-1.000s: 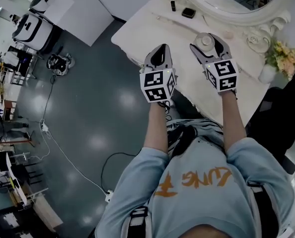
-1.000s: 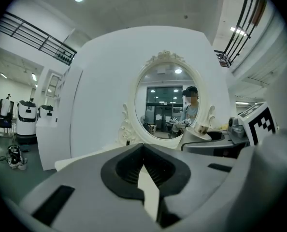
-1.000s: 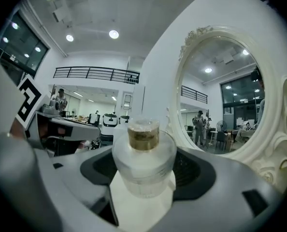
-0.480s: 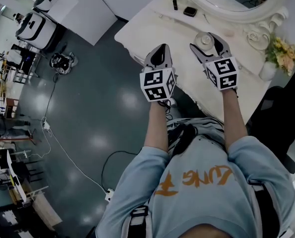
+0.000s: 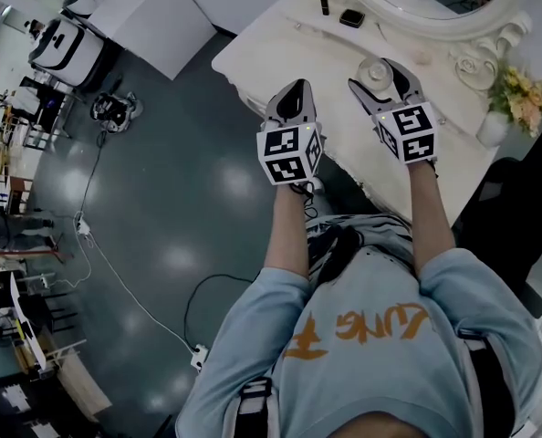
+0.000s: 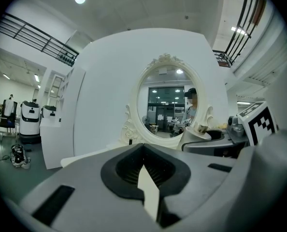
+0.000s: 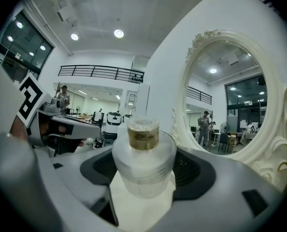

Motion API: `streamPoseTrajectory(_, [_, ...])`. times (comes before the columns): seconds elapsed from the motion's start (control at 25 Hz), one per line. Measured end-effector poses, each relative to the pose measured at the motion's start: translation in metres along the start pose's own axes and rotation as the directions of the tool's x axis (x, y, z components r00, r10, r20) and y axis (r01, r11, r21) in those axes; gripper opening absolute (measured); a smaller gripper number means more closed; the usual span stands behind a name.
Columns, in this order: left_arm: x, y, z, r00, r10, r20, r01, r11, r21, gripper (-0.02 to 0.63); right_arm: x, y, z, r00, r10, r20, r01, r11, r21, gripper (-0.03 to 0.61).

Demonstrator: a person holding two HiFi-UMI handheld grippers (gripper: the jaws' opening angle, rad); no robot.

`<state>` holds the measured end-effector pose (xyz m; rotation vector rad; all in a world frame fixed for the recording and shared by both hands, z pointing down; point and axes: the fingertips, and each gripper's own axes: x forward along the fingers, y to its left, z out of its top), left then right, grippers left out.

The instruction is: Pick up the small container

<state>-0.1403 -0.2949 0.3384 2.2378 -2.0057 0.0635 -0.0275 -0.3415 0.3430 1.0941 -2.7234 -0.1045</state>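
Change since the earlier head views is slight: both tools hold nearly the same pose, while the cream-white dressing table has slid a touch to the right in the frame.

The right gripper is clamped on the small clear container with a brownish-gold cap. The container stands upright between the dark ribbed pads, over the tabletop. Whether it rests on the table or is clear of it cannot be told.

The left gripper hovers beside the right one near the table's front edge. Its jaws are drawn together at the tips, with only a thin sliver of cream surface showing between them, and they hold nothing.

Each tool carries a cube with black-and-white square markers. Orange lettering crosses the person's light-blue shirt; seen upside down, it cannot be read with any confidence.

At the back of the table stands an oval mirror in an ornate cream frame. Yellow flowers in a white vase sit at the right end, and a small dark object lies near the mirror.

The glossy grey floor reflects ceiling lights. A white cable trails across it, and white machines stand at the upper left.
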Motion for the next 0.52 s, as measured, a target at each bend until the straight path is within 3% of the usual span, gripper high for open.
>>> streamPoseTrajectory(0.52, [0.008, -0.005, -0.0013, 1.0, -0.013, -0.014, 0.014, 1.0, 0.013, 0.021, 0.0009, -0.0072, -0.0004, 1.0, -0.004, -0.001, 0.004, 1.0, 0.005, 0.328])
